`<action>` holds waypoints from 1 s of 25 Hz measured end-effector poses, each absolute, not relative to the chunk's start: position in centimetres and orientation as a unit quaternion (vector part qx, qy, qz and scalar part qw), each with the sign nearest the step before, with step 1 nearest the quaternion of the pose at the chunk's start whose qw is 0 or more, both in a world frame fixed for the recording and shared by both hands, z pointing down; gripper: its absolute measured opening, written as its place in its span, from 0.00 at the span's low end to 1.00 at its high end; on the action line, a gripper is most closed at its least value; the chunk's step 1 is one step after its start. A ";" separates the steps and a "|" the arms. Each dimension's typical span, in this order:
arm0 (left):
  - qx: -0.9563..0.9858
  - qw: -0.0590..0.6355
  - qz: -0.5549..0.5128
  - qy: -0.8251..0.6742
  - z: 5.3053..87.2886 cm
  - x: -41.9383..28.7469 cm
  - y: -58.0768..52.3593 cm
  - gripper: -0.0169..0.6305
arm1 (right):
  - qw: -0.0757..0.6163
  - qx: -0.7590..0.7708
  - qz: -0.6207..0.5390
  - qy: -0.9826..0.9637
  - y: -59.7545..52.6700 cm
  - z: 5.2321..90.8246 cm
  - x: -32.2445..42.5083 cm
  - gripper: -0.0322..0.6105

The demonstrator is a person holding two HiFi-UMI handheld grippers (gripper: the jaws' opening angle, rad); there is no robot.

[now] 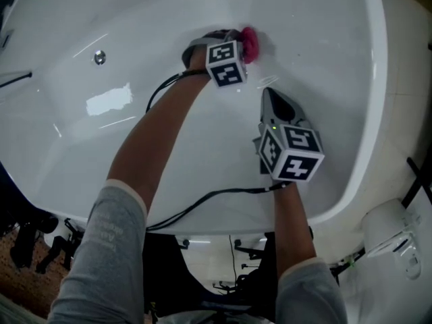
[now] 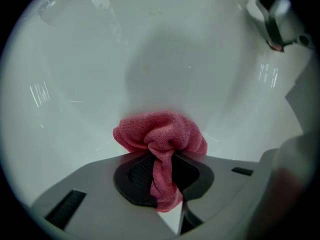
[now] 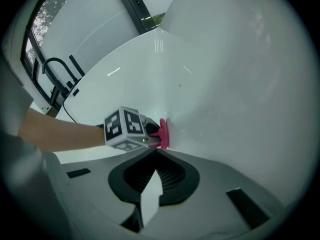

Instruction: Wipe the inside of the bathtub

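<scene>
Currently the left tongs (image 1: 237, 42) are clamped tight on a pink cloth (image 2: 159, 134). One fold runs down between the pads, and the bunched part bulges out past the tips. In the head view the bunch sits at upper centre of the frame, pressed against the white inner wall of the bathtub (image 1: 324, 66). The right tongs (image 3: 156, 154) are closed at the tips with nothing between them. They hover lower and to the right in the head view, pointed towards the cloth. A small round metal fitting (image 1: 100, 57) shows at upper left.

Progress, our judgement: wiping is under way, with the cloth in contact at one spot on the sloped wall. The surface is evenly glossy, with no dirt, foam or wet streaks visible, so we cannot tell which zones are done. We count the broad left part around the fitting and the lower part of the basin as left to cover.
</scene>
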State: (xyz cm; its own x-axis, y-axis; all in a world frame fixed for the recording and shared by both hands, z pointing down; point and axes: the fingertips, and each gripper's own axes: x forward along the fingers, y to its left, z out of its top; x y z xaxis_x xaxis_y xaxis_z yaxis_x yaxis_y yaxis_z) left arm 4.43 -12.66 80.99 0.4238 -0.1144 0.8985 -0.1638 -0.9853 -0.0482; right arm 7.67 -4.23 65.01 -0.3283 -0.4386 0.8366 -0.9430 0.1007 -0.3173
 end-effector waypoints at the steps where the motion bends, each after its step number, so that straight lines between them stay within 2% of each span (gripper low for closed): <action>1: 0.842 0.016 0.532 -0.085 80.3 4.3 -13.8 0.13 | 0.286 0.506 0.440 -0.685 -4.2 65.0 7.7 0.06; 7: 0.843 0.019 0.529 -0.090 78.6 4.9 -13.8 0.12 | 0.291 0.512 0.427 -0.687 -4.4 64.5 7.6 0.06; 18: 0.871 0.019 0.490 -0.024 75.0 8.8 -5.2 0.12 | 0.274 0.548 0.424 -0.667 -3.3 60.0 9.5 0.06; 25: 0.855 0.032 0.510 -0.086 74.0 7.4 -12.5 0.12 | 0.258 0.570 0.422 -0.656 -3.0 57.7 11.5 0.06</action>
